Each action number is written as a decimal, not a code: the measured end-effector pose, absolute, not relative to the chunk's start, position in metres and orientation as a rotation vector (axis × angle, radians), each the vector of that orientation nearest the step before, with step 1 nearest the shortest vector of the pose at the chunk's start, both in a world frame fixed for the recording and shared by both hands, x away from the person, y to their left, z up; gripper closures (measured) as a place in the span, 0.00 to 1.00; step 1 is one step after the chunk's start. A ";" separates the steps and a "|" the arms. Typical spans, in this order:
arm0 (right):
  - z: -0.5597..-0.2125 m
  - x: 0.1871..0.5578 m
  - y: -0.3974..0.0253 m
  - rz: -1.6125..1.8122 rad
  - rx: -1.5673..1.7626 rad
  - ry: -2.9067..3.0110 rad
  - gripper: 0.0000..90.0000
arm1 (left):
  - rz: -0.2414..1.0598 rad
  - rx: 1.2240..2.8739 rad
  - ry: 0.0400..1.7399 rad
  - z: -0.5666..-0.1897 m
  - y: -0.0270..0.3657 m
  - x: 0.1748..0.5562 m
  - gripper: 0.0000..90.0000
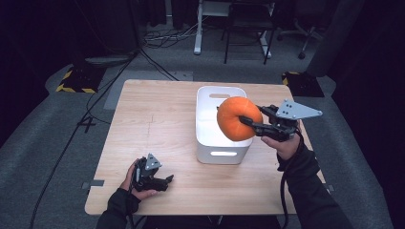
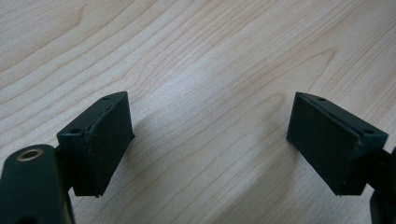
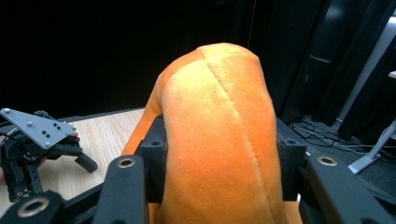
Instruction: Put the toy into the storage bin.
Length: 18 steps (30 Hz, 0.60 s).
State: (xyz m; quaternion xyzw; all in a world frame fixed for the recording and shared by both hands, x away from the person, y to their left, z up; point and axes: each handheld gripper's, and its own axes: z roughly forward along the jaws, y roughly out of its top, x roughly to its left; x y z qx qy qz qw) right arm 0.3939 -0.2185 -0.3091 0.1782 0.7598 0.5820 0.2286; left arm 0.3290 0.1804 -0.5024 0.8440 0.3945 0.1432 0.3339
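Dark curtains and a grey floor surrounded the pale wooden table (image 1: 157,124), on which a white bin (image 1: 210,119) with slotted handles stood right of centre. Above the bin's near right part hung an orange plush ring (image 1: 238,118), shaped like a doughnut, lifted clear of the rim. The right gripper (image 1: 248,122) reached in from the bin's right side and had its jaws pinched on the ring's plush body; in the right gripper view the orange fabric (image 3: 219,140) bulged up between the two black jaws. Well to the left of the bin, near the table's front edge, the left gripper (image 1: 165,180) rested low over the wood, its jaws spread wide with bare tabletop (image 2: 210,93) between them.
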 end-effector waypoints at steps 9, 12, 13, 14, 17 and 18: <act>-0.319 0.398 -0.210 1.607 0.495 2.131 0.57 | 0.374 2.203 1.030 -0.502 0.180 0.329 0.16; -0.322 0.399 -0.208 1.603 0.502 2.141 0.57 | 0.374 2.203 1.030 -0.502 0.180 0.329 0.16; -0.324 0.400 -0.207 1.606 0.507 2.144 0.57 | 0.375 2.203 1.030 -0.502 0.180 0.329 0.16; -0.325 0.401 -0.207 1.603 0.509 2.153 0.57 | 0.375 2.203 1.030 -0.502 0.180 0.329 0.16; -0.330 0.402 -0.205 1.600 0.518 2.162 0.57 | 0.375 2.206 1.029 -0.502 0.181 0.329 0.16; -0.332 0.404 -0.205 1.595 0.519 2.168 0.56 | 0.375 2.206 1.029 -0.502 0.181 0.329 0.16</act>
